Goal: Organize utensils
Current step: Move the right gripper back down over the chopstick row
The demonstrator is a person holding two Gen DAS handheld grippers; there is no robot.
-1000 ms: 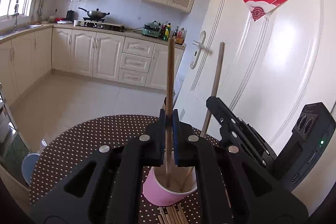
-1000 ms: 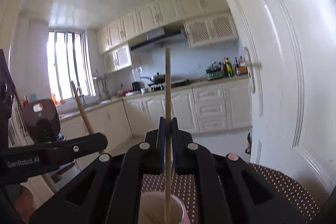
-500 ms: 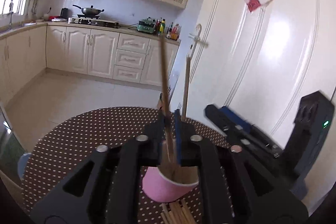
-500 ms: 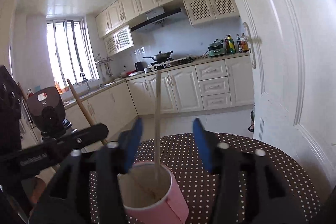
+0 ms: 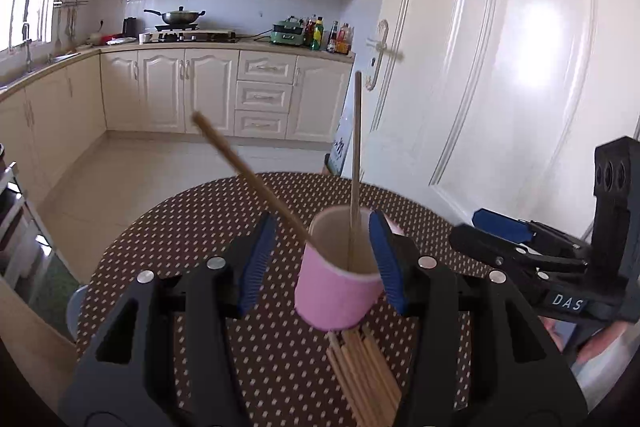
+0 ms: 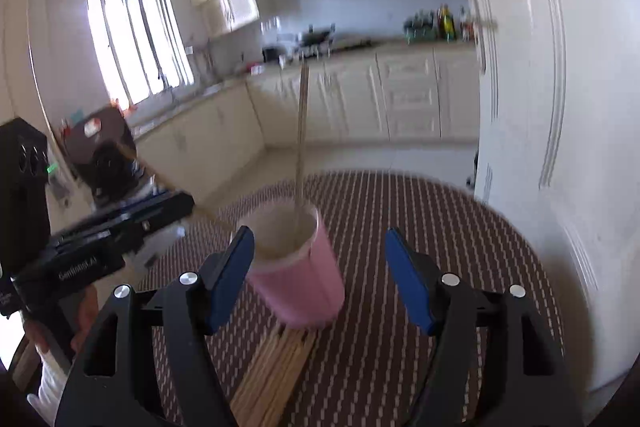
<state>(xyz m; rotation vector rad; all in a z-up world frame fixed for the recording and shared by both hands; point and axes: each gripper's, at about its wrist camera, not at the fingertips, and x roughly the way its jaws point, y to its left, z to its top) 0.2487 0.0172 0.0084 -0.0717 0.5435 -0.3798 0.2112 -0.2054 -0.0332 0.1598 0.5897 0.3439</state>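
While both my tools, left tool (image 5: 318, 261) and right tool (image 6: 320, 281), stand apart and empty, two thin wooden chopsticks (image 5: 354, 163) lean inside the pink paper cup (image 5: 338, 291) between their fingers; the loose chopstick bundle (image 5: 364, 373) waits below on the dotted desk (image 5: 172, 227), so I can collect it next.

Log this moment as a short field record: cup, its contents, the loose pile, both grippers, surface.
cup: pink cup, upright on the table
contents: two chopsticks; one near vertical, one leaning left over the rim
loose pile: chopsticks lying flat on the near side of the cup's base
left gripper: open, empty, jaws either side of the cup
right gripper: open, empty
surface: round table, brown dotted cloth
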